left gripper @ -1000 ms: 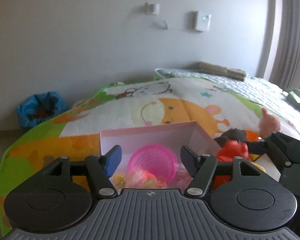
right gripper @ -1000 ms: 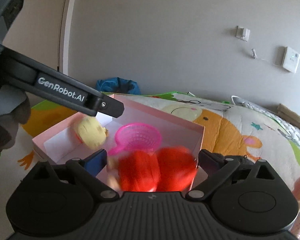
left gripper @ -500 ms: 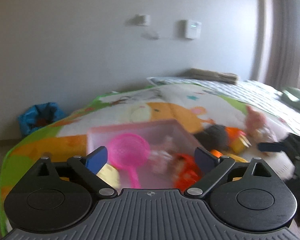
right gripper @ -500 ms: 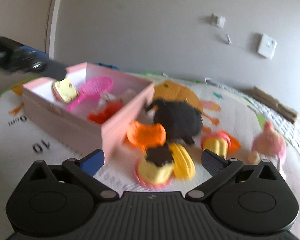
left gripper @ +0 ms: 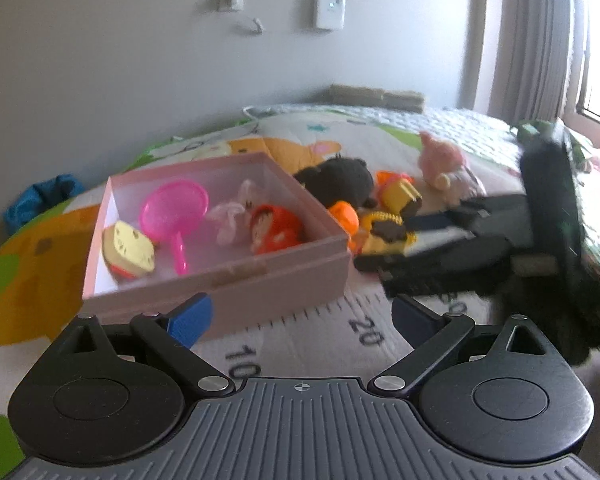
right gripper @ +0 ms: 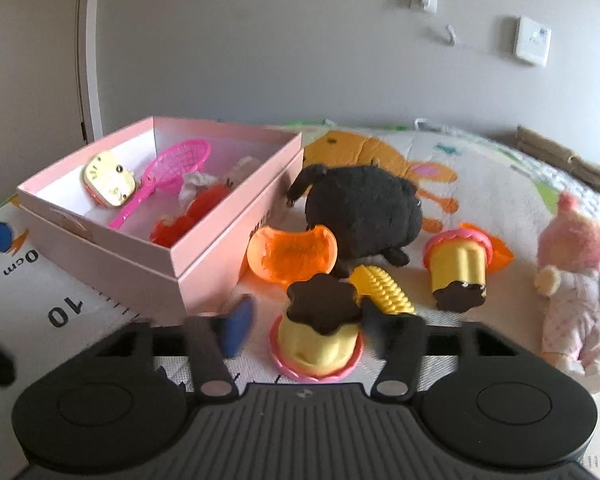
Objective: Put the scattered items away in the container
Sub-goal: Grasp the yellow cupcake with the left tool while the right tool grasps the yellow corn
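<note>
Left wrist view: the open pink cardboard box (left gripper: 220, 268) on the cartoon play mat (left gripper: 340, 344) already holds a pink plastic sieve (left gripper: 174, 206), a cream toy clock (left gripper: 129, 246), a red doll (left gripper: 276, 228) and a pale pink rag toy (left gripper: 230, 216). Left gripper (left gripper: 300, 314): jaws wide apart, opening, nothing between.

Right wrist view: still outside the box lie a black plush animal (right gripper: 364, 210), orange plastic shell (right gripper: 292, 254), yellow toy corn (right gripper: 382, 290), two yellow cupcake toys (right gripper: 318, 336) (right gripper: 458, 270) and a pink-hatted doll (right gripper: 576, 280). Right gripper (right gripper: 304, 326): jaws closing around the nearer cupcake, pads not clearly pressing. The corn just beside it crowds the grip.
</note>
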Demonstrator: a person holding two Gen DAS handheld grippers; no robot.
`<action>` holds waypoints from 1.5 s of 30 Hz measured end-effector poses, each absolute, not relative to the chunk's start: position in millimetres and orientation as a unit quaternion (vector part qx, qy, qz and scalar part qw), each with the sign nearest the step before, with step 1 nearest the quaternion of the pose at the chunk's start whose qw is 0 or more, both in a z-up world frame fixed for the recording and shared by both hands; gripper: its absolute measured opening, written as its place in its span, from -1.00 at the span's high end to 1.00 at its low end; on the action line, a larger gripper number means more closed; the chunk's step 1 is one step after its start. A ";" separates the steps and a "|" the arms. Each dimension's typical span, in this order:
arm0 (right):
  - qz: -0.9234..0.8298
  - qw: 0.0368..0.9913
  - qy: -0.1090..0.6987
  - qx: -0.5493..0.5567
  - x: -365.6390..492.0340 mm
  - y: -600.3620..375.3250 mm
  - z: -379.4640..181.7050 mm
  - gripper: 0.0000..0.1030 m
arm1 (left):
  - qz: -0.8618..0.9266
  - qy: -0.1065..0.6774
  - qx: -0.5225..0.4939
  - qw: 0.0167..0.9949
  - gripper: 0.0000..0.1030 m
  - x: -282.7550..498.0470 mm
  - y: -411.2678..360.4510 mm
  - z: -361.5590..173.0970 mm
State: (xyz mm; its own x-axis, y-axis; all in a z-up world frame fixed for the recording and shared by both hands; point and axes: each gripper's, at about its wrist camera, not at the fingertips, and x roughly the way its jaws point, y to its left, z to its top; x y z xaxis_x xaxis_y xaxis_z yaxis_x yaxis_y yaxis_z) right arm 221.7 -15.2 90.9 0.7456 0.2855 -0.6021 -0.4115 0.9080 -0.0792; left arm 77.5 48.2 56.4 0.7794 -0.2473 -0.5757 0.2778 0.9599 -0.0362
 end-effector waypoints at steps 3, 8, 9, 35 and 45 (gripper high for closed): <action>0.190 0.927 0.306 -0.104 218.8 -16.5 88.9 0.20 | -0.141 0.304 0.045 0.941 -0.93 70.0 45.5 52.0; 0.215 0.920 0.319 -0.078 191.1 -26.4 97.5 0.20 | -0.150 0.306 0.063 0.938 -0.93 62.1 40.1 47.1; 0.223 0.918 0.320 -0.072 183.2 -28.0 100.4 0.20 | -0.155 0.305 0.066 0.937 -0.93 60.8 38.1 46.6; 0.170 0.932 0.305 -0.101 242.6 -59.3 94.8 -0.30 | -0.244 0.323 0.106 0.908 -0.29 95.8 -43.9 13.1; 0.183 0.921 0.328 -0.098 250.6 -48.5 85.8 0.43 | -0.248 0.321 0.096 0.909 0.14 95.8 -32.3 13.7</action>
State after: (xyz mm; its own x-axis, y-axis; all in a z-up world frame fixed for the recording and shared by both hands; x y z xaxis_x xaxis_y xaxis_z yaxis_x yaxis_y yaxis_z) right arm 250.6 -48.5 85.8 0.7172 0.2739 -0.6408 -0.4022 0.9136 -0.0597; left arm 95.8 -32.3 13.7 0.6707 -0.3890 -0.6315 0.5118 0.8590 0.0145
